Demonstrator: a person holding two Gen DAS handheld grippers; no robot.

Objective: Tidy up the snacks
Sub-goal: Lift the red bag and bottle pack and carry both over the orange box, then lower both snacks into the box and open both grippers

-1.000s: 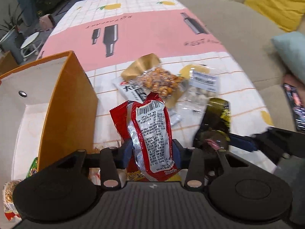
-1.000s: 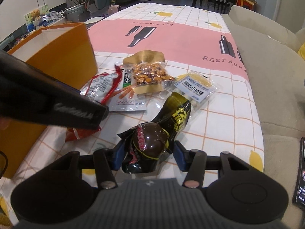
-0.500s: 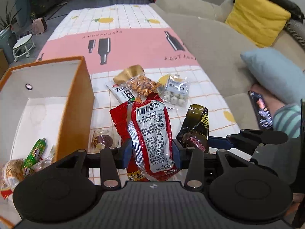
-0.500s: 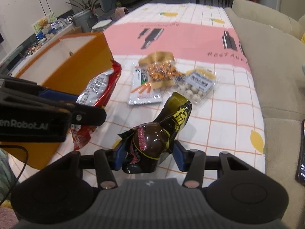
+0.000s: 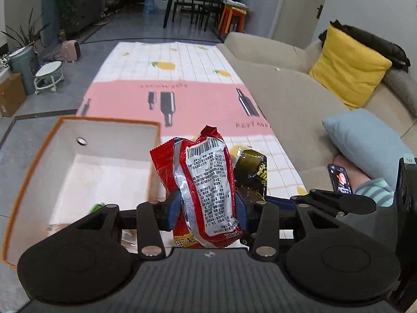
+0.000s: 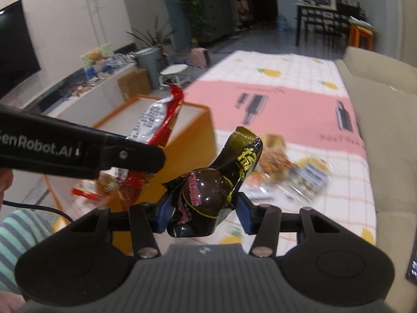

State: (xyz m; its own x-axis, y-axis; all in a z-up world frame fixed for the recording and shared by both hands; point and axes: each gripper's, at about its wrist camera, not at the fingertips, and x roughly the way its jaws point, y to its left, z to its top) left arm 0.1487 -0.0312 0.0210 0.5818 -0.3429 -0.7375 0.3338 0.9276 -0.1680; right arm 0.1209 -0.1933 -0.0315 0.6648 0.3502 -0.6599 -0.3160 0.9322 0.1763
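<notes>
Above the near right corner of the box (image 5: 86, 161) we held two packets at once. Our left gripper (image 5: 206, 208) had its fingers pinched on the red pack (image 5: 206, 182), upright, its crimped top pointing up. Our right gripper (image 6: 202, 212) sat just right of the box, fingers clamped on the dark pouch (image 6: 208, 193), whose neck leaned up and to the right.

We judged the main risk to be the two tools crowding each other — in the right wrist view the left gripper's black arm crossed just in front of the pouch, between it and the box. A careless swing toward the box could have knocked the pack loose or struck the orange wall. The pack was gripped low across a slick foil face, so we thought it might slide or flop if tilted fast. The pouch bulged between the pads — a glossy skin like that could squirt out under a squeeze.

The box was orange outside and white inside, with a round hole in its far wall. Its far half looked bare. At its near end we saw a green wrapper (image 5: 97, 206) and some blurred packets, too smeared to name. Beyond the box's right wall, loose snacks (image 6: 289, 169) lay on the cloth (image 5: 203, 99).
</notes>
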